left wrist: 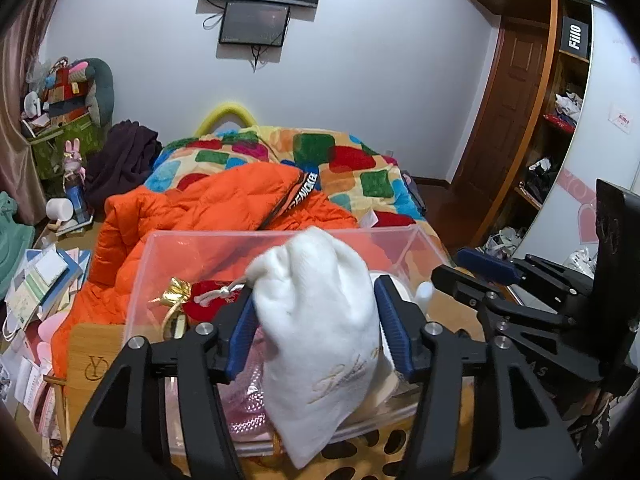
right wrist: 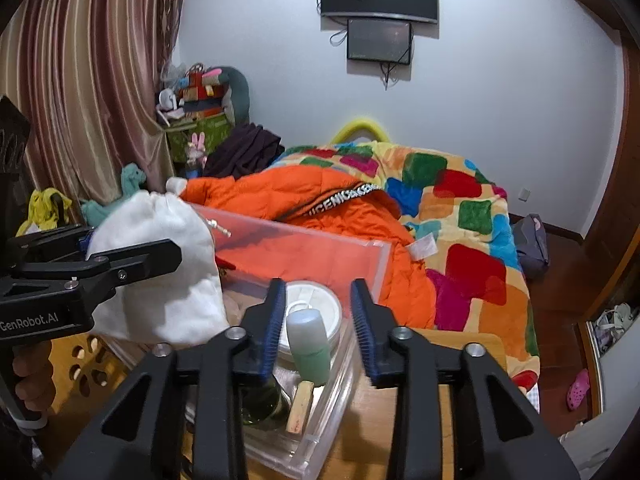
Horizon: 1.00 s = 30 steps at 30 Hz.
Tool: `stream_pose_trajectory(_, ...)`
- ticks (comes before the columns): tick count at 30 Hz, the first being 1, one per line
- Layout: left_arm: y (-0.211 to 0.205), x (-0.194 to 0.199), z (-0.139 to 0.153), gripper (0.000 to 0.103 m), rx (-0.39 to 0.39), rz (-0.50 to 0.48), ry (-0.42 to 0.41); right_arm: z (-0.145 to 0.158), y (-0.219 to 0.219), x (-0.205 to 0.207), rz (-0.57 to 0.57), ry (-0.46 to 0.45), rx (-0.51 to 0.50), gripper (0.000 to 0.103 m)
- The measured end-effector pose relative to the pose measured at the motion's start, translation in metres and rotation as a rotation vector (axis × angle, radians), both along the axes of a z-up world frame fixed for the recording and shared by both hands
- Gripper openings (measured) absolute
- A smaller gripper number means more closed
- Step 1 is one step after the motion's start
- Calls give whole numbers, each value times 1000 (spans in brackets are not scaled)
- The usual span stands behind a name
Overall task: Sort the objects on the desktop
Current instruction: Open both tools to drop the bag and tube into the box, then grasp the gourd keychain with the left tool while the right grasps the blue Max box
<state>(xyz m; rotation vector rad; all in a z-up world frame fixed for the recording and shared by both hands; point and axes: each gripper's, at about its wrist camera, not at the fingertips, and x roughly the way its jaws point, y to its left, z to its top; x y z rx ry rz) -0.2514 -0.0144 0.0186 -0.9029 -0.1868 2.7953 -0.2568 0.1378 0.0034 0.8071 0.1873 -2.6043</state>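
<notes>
My left gripper point(left wrist: 316, 320) is shut on a white drawstring pouch point(left wrist: 320, 320) and holds it above a clear plastic box point(left wrist: 280, 236). The pouch also shows in the right wrist view point(right wrist: 160, 264), at the left, with the left gripper point(right wrist: 100, 256) on it. My right gripper point(right wrist: 318, 328) is open over the box's right end point(right wrist: 372, 268), its fingers on either side of a pale green bottle point(right wrist: 310, 344) without touching it. In the box lie a white round lid point(right wrist: 316, 300), a cork point(right wrist: 300, 408), a dark glass bottle point(right wrist: 264, 400), a red pouch point(left wrist: 212, 300) and a gold-wrapped item point(left wrist: 176, 294).
The box stands on a wooden desk point(right wrist: 448, 344) beside a wooden box with cut-out holes point(left wrist: 372, 452). Behind it lie an orange jacket point(left wrist: 192, 216) and a coloured blanket point(right wrist: 460, 200) on a bed. Papers and books point(left wrist: 40, 280) are piled at the left.
</notes>
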Motion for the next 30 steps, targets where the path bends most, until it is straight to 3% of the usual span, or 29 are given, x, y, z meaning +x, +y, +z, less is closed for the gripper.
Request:
stream_pose_trajectory(2,-1,3,5,67,-4,8,12,7,3,6,-9,21,-6,39)
stream_pose_trajectory(5,-4,12,13,72,-7,23,37,16,4,16,-19,53,-7,48)
stream_pose_trajectory(9,-7,26,23,79,-14,46,58,27,5,35,-40,104,4,67)
stream_pose_trajectory(12,-12,38,28,91,-18,65,74,32,5,53,-53,146,13,75)
stream_pose_trajectory(20,-23,71,20,93,-62,114,59,23,3,90,-52,141,12,78)
stream_pose_trajectory(30,-25,97,-26,93,-92,145,-48,-13,6,126,-48,53,-13,80)
